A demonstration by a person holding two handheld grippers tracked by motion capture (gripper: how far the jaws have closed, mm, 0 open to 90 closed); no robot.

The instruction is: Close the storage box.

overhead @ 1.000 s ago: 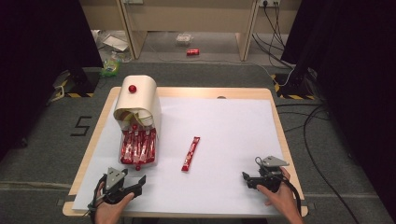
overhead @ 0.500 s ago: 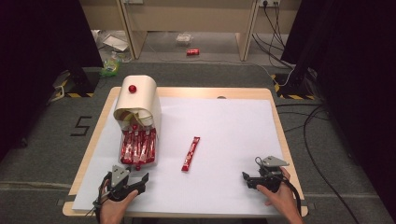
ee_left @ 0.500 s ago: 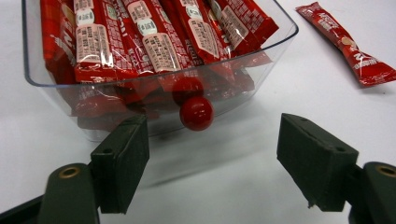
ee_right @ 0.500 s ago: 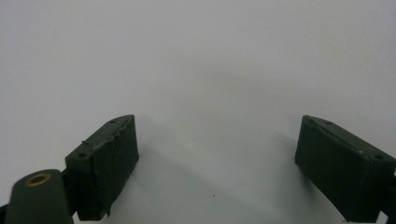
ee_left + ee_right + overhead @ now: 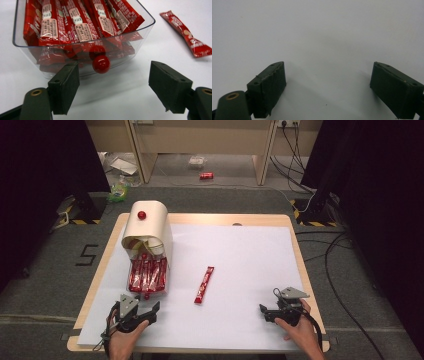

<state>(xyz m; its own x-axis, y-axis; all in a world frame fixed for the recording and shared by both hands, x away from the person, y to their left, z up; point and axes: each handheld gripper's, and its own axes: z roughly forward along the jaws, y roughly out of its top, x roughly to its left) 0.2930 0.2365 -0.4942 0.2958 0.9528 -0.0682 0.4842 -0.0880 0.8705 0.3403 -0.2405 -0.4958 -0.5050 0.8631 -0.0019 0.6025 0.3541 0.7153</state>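
Note:
A clear plastic drawer (image 5: pixel 82 67) packed with several red snack sticks (image 5: pixel 75 22) is pulled out of a cream rounded box (image 5: pixel 148 227) with a red knob on top. The drawer's own red knob (image 5: pixel 101 64) faces my left gripper (image 5: pixel 113 86), which stands open just in front of it, apart from it. In the high view my left gripper (image 5: pixel 145 310) sits at the drawer's (image 5: pixel 148 276) near end. One loose red stick (image 5: pixel 204 284) (image 5: pixel 186 35) lies on the white sheet mid-table. My right gripper (image 5: pixel 270 312) (image 5: pixel 328 91) rests open over bare white sheet at the front right.
The white sheet (image 5: pixel 250 255) covers a wooden table (image 5: pixel 295 232) on grey carpet. Cables (image 5: pixel 340 250) and black stands lie off the right side. Litter and a red can (image 5: pixel 206 175) lie on the floor beyond the table.
My left gripper has crept a little forward and right toward the drawer's knob. The right gripper has stayed put.

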